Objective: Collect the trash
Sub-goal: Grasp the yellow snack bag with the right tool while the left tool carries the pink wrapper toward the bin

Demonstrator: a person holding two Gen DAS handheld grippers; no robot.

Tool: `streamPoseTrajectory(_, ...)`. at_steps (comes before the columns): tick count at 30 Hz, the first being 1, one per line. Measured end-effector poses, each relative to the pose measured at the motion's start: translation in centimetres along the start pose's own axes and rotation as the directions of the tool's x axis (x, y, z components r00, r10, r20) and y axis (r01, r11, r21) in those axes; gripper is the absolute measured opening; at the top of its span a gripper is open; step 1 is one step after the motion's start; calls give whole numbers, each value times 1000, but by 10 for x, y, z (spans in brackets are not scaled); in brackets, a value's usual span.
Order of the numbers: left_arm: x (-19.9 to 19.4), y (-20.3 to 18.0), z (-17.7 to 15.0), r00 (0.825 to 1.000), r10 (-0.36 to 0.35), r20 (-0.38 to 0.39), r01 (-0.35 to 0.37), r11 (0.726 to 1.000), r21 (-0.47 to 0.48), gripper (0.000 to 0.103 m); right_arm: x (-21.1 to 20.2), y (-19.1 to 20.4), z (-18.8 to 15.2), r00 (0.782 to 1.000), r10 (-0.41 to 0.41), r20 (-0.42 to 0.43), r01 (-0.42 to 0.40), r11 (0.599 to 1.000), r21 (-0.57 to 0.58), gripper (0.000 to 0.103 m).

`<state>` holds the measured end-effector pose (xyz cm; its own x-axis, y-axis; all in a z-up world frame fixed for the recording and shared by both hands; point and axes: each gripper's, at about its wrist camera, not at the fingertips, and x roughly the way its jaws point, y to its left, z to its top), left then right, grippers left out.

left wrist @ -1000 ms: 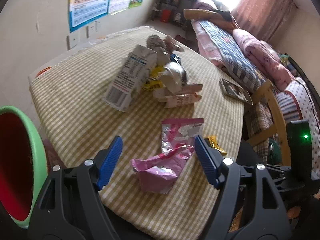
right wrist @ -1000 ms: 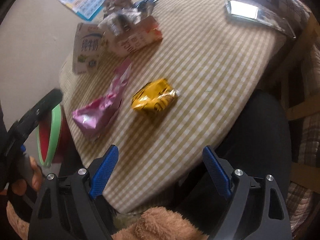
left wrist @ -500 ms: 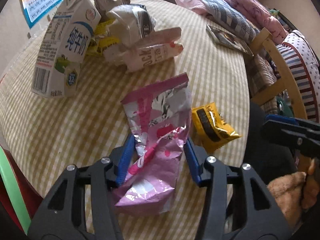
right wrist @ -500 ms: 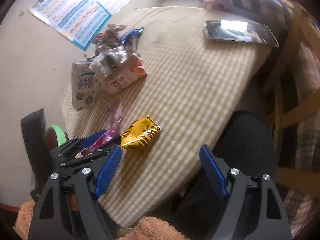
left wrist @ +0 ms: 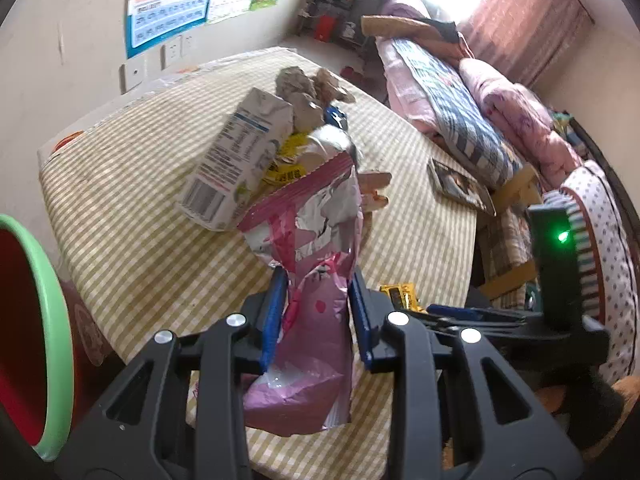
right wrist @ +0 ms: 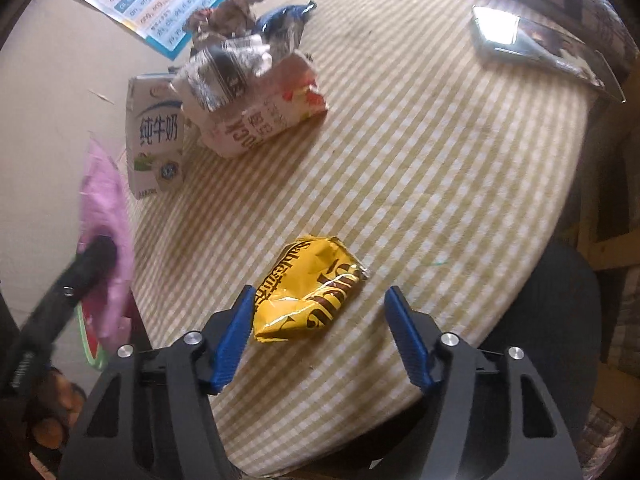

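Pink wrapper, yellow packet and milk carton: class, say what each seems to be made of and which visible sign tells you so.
Pink wrapper: thin plastic film, apparently foil-lined, since its crumpled inner face shines silver.
Yellow packet: glossy plastic or foil film, with creases catching bright highlights.
Milk carton: probably coated paperboard, with flat printed panels, sharp folded edges and a matte look.

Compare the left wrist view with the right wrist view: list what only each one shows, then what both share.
Only the left wrist view: the left hand-held gripper shut on the pink wrapper, the bed, and the green-rimmed bin. Only the right wrist view: the open right hand-held gripper straddling the yellow snack bag. Both: the milk carton, the trash pile and the checked tablecloth.
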<state>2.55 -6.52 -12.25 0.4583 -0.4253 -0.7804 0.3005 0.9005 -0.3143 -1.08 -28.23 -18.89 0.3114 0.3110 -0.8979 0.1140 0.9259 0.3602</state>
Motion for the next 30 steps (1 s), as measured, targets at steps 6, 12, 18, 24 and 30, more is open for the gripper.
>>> streamPoseTrajectory(6,-7,10,1,1000,8,13,-7,999,-53,31,4,12,3,1000,22,6,-22,999,-39,41)
streamPoseTrajectory(12,-22,25,4,997,45,59,-38,993,-111,31,-14,25,6,996,46,72,-40,996,-74,39)
streamPoseTrajectory(18,-35,42,8,993,79,93,-62,983,-171,31,-35,48,17,986,72,153,-52,990,-135,39)
streamPoseTrajectory(24,-45,49,9,987,99,124,-74,978,-194,31,-46,78,25,972,101,211,-57,977,-207,39)
streamPoseTrajectory(30,-52,53,10,983,105,149,-73,976,-206,31,-52,97,28,965,112,237,-49,965,-258,39)
